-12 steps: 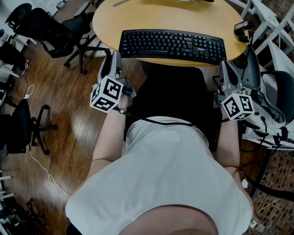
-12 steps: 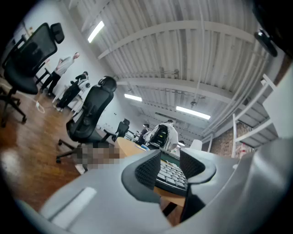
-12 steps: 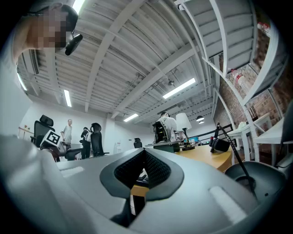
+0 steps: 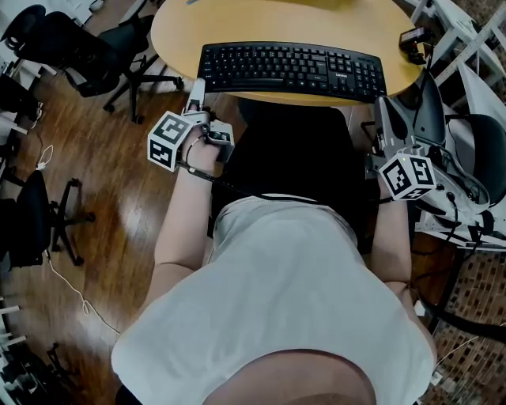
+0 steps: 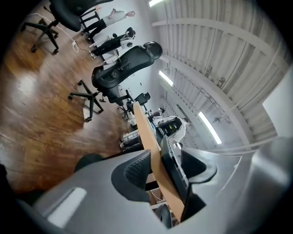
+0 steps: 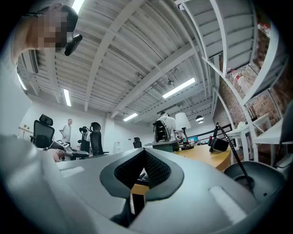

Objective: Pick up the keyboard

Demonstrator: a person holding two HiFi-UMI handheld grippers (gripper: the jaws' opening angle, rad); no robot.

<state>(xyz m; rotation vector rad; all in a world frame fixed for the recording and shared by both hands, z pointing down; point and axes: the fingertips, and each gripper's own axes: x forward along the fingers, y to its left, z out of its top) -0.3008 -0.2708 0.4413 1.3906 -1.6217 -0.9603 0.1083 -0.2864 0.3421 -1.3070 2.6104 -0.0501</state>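
A black keyboard (image 4: 292, 70) lies along the near edge of the round wooden table (image 4: 261, 20). My left gripper (image 4: 195, 93) sits at the keyboard's left end, rolled on its side. In the left gripper view my left gripper (image 5: 167, 164) is open, and the table edge (image 5: 153, 157) and the keyboard's end (image 5: 176, 169) stand between its jaws. My right gripper (image 4: 385, 119) hangs just below the table rim under the keyboard's right end. Its pads (image 6: 155, 171) meet with nothing between them, so it is shut.
Black office chairs (image 4: 87, 47) stand on the wood floor to the left. A dark seat (image 4: 300, 150) is under the table in front of the person. A white frame and a chair (image 4: 466, 150) crowd the right side. A small black device (image 4: 413, 39) sits at the table's right rim.
My left gripper has moved up to the keyboard's left end and rolled over onto its side. The right gripper has hardly shifted.
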